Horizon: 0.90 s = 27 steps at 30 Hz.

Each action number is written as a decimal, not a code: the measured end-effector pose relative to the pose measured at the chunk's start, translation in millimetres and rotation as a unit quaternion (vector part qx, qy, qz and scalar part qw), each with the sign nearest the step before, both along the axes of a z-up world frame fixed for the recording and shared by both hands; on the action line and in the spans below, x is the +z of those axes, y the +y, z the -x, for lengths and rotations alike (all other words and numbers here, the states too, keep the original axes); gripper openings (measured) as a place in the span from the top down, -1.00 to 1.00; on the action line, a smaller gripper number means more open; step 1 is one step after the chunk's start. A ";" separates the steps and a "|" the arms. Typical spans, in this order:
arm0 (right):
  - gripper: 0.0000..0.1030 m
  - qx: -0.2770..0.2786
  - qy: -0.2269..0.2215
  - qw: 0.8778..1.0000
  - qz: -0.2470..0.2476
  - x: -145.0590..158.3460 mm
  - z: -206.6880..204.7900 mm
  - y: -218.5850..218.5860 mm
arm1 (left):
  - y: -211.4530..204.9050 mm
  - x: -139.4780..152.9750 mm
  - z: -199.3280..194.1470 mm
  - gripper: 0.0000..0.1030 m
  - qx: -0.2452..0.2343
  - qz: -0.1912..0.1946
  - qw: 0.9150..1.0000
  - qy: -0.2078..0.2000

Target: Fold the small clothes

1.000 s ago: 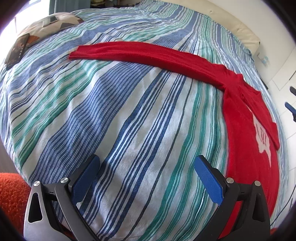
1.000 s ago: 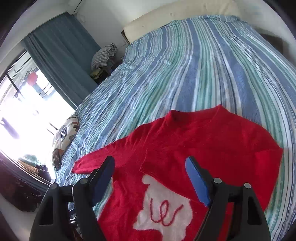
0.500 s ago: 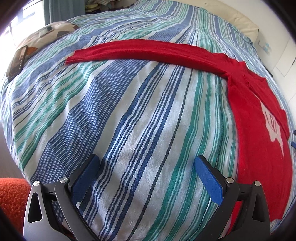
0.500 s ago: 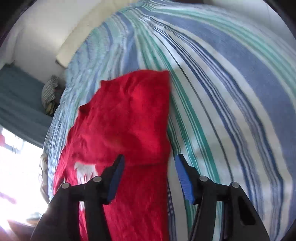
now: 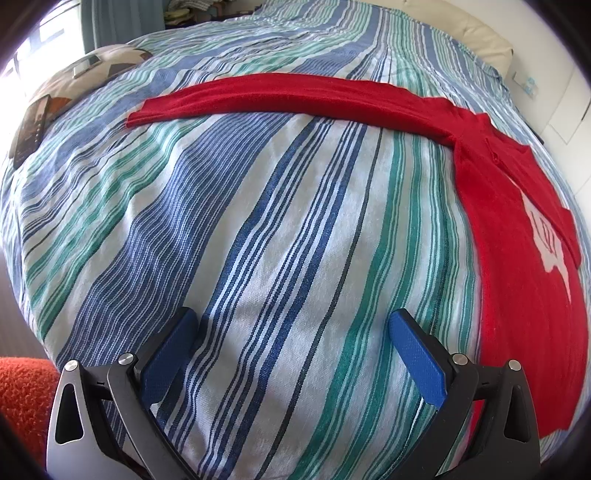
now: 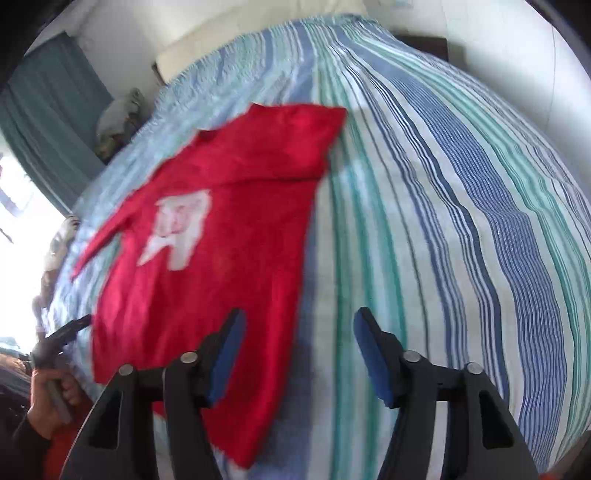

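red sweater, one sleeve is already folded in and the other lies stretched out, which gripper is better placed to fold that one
Left. The stretched sleeve lies straight ahead of the open left gripper; the right gripper sits by the sweater edge already folded.

A bedroom: striped bed (image 5: 258, 221), curtain (image 6: 48, 122), pillow (image 5: 461, 33).

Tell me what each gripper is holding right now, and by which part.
Nothing. The left gripper is open over bare bedspread; the right gripper is open at the red sweater edge, gripping nothing.
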State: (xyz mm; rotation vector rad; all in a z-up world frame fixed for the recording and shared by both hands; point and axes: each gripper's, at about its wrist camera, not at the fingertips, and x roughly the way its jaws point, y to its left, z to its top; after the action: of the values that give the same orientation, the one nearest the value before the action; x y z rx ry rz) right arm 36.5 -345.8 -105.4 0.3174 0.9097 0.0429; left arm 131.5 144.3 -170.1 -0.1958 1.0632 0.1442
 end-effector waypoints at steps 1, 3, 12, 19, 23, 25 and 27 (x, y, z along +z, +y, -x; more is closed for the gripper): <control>-0.33 0.004 -0.005 1.000 -0.002 0.7 5.2 6.0 | -1.0 -0.8 -0.5 -0.99 0.001 -0.004 1.000 0.001; -0.35 0.007 -0.003 1.000 -0.012 -4.5 16.2 15.8 | -3.4 -1.8 -1.3 -0.99 0.001 -0.012 1.000 0.001; -0.35 -0.138 -0.003 0.990 -0.027 -31.4 64.5 -8.7 | -5.7 -3.4 1.1 -0.99 -0.009 -0.025 1.000 -0.005; -0.46 -0.173 0.008 0.985 -0.003 -37.6 69.7 -19.6 | -7.1 -3.7 1.3 -0.99 -0.007 -0.029 1.000 -0.005; -0.46 -0.174 0.011 0.985 0.001 -38.9 69.7 -24.4 | -7.3 -4.0 1.3 -0.99 -0.008 -0.030 1.000 -0.006; -0.47 -0.176 0.021 0.984 -0.002 -46.8 65.5 -26.3 | -8.2 -4.4 1.3 -0.99 -0.007 -0.033 0.999 -0.006; -0.48 -0.177 0.029 0.984 -0.002 -53.4 65.1 -26.7 | -9.7 -4.9 1.3 -0.99 -0.007 -0.038 0.999 -0.007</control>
State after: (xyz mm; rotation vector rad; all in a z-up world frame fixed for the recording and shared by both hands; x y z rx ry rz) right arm -28.6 -372.5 -158.8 0.4822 0.9001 -0.2932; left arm 130.2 134.6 -175.0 -0.1207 1.0433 0.1696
